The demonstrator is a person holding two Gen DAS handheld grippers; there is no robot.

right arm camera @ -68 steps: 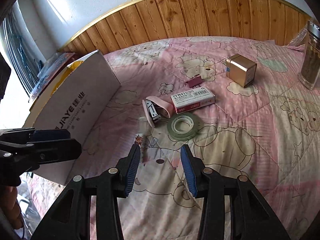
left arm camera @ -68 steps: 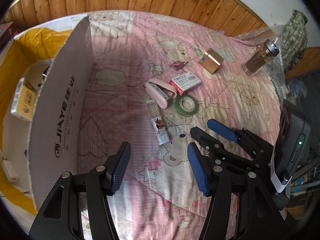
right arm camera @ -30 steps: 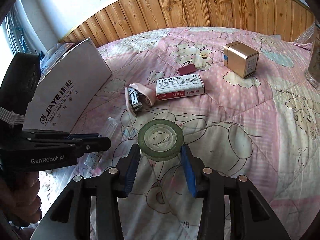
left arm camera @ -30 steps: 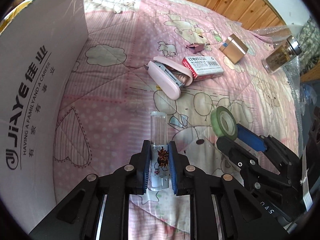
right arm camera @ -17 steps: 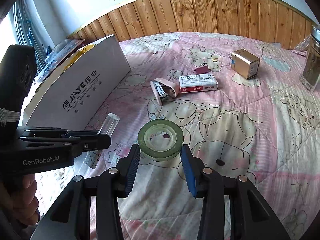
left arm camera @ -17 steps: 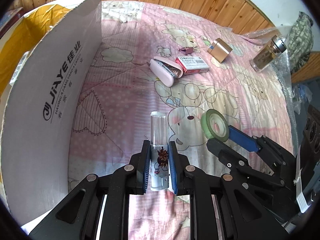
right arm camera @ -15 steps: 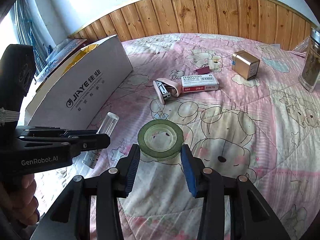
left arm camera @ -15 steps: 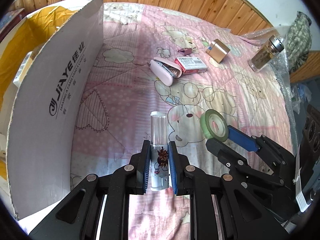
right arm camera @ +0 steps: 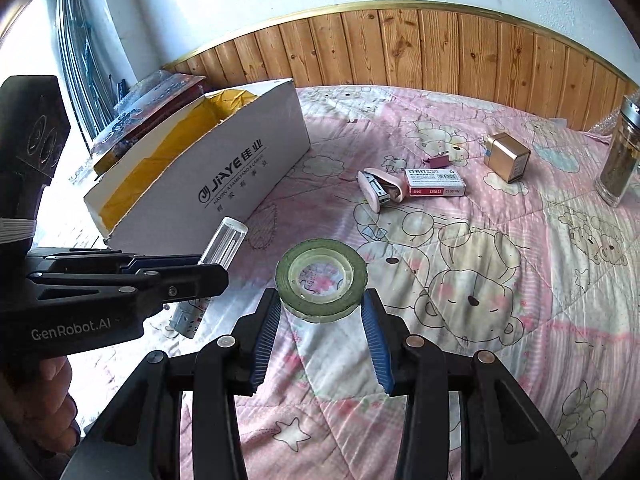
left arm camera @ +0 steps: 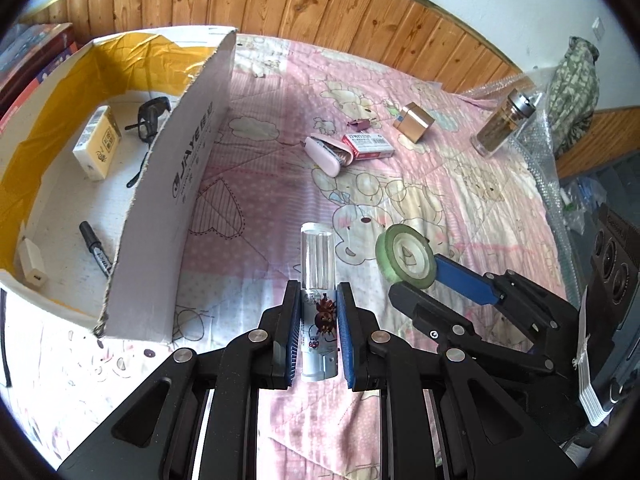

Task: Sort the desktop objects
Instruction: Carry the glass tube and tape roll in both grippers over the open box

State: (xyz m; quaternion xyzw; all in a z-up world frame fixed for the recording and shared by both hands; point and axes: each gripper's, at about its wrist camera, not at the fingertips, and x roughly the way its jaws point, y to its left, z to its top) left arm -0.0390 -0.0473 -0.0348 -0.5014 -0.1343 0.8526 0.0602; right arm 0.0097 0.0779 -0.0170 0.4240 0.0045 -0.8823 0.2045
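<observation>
Both loads airborne near box (left arm camera: 168, 184): L gripper (left arm camera: 319, 334) clamped on clear tube (left arm camera: 318, 276), R gripper (right arm camera: 322, 320) pinching tape roll (right arm camera: 321, 276) by its rim w/ fingertips only, so could slip out if tilted.

left gripper (left arm camera: 319, 308): fingers clamped, angled down | right gripper (right arm camera: 322, 312): fingers part-spread, gripping, angled down

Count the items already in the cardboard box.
4 visible: a yellow pack and black glasses at the far end, a black marker and a white charger nearer. The box wall may hide more.
</observation>
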